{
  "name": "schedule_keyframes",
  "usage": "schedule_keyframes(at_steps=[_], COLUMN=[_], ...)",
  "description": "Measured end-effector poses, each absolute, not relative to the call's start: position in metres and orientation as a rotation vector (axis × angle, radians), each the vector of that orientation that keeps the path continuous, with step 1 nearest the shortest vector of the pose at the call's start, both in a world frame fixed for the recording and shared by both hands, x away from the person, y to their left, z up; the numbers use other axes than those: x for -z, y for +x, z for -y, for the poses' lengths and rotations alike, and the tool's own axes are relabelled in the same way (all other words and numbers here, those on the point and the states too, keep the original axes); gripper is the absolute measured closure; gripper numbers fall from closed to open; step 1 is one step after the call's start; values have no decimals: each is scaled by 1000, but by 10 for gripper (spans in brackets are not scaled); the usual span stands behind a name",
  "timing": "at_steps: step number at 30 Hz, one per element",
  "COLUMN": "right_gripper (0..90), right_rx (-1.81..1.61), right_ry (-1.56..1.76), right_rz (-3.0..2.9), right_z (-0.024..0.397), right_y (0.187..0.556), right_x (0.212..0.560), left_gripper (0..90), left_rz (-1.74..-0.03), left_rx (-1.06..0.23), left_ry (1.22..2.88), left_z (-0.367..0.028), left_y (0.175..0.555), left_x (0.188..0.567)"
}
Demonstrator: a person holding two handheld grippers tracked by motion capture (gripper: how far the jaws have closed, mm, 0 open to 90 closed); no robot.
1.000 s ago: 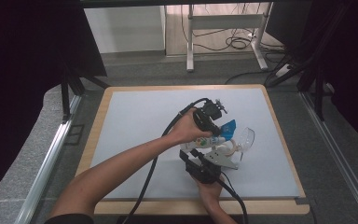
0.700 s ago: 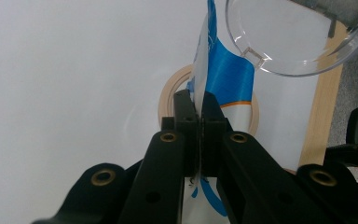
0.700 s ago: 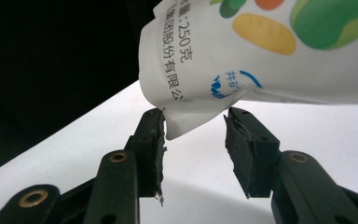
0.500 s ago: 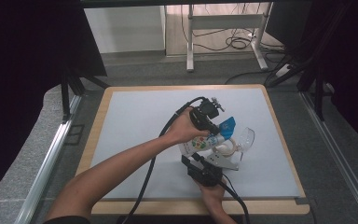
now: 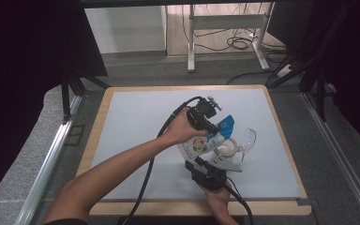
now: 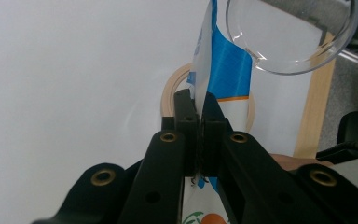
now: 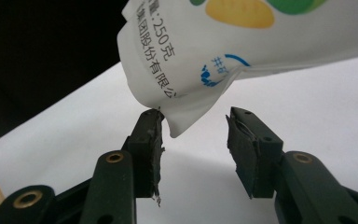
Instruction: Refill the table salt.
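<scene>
Seemingly light, limp and slick, the printed plastic pouch [image 5: 205, 143] hangs right of table centre, its edge pinched by the left gripper [image 6: 199, 109], while the right gripper [image 7: 194, 135] gapes beneath its corner.

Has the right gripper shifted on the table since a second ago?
No. The right gripper sits at the same spot near the table's front wooden edge, below the pouch.

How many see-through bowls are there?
1. The clear bowl sits on the table right of the pouch, beside a wooden ring. Nothing else looks hidden.
</scene>
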State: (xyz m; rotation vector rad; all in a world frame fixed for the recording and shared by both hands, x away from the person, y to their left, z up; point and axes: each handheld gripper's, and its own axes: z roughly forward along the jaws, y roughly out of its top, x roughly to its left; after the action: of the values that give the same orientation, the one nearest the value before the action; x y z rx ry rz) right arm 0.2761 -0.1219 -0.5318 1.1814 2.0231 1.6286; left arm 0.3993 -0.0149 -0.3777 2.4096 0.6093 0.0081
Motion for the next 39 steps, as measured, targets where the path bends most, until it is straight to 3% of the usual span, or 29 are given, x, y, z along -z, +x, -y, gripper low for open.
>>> schedule_keyframes(at_steps=[39], right_gripper=[494], right_rx=[-1425], right_ry=[1225], right_rz=[-2160], right_z=[140], right_y=[280], right_x=[541], left_gripper=[896], left_rz=[-615], left_rx=[94], left_ry=[2292], left_z=[-13], left_y=[394], left_x=[383])
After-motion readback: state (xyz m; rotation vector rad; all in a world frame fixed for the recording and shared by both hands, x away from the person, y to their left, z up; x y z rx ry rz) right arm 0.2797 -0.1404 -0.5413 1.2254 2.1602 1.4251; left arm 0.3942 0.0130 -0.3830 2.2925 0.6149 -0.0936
